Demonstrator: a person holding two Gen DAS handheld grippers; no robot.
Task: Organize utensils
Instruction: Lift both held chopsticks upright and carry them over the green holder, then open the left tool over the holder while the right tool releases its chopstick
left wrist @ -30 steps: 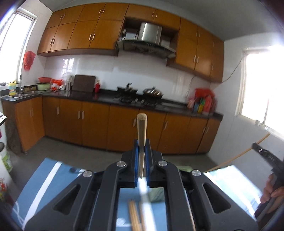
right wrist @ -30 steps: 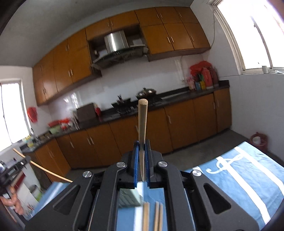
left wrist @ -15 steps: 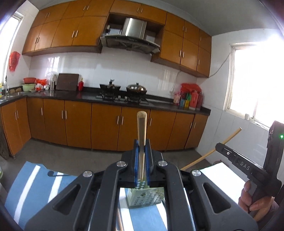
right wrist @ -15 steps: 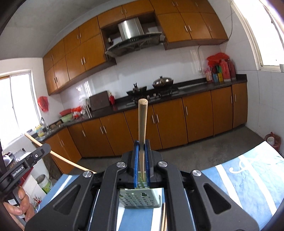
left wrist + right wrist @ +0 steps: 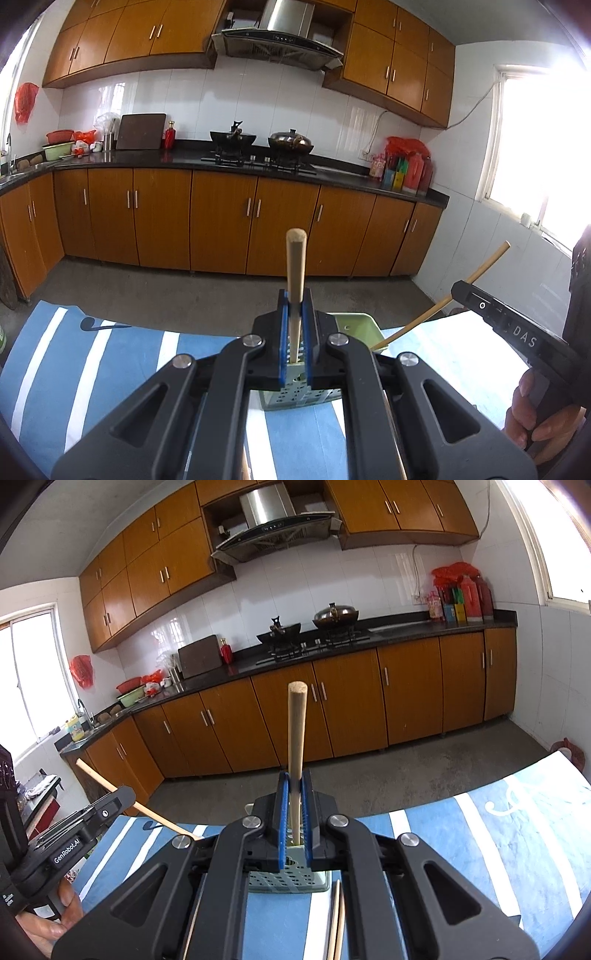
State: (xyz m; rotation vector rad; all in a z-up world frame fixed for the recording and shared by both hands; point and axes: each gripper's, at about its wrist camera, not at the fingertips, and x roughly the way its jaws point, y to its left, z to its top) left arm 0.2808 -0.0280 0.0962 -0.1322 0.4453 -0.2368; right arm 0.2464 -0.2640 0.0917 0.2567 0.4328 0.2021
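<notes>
1. While both grippers are hovering over the blue-and-white striped cloth (image 5: 92, 373), each one is clamping a single wooden chopstick between its blue pads.
2. Left gripper (image 5: 295, 332) is gripping the left chopstick (image 5: 295, 266); in the left wrist view the stick is pointing straight out ahead of the jaws, its rounded end showing against the lower cabinets (image 5: 221, 225).
3. Right gripper (image 5: 294, 812) is gripping the right chopstick (image 5: 295, 731) the same way, jaws pressed tight on the shaft.
4. Green perforated utensil holder (image 5: 354, 325) is standing on the cloth near its far edge, directly under and ahead of the left jaws; its rim is showing just to the right of them, its holed wall below them.
5. In the right wrist view the same holder (image 5: 288, 880) is sitting just beneath the right jaws, so both sticks are pointing over it.
6. Loose chopsticks (image 5: 338, 919) are lying on the cloth on the near side of the holder, by its right corner.
7. Each gripper is appearing in the other's camera at the frame edge, with the person's hand (image 5: 539, 417) wrapped around the handle and the held stick angling toward the holder.
8. Background: black counter (image 5: 184, 157) carrying a wok (image 5: 232, 138) and a lidded pan (image 5: 291, 140) on the hob.
</notes>
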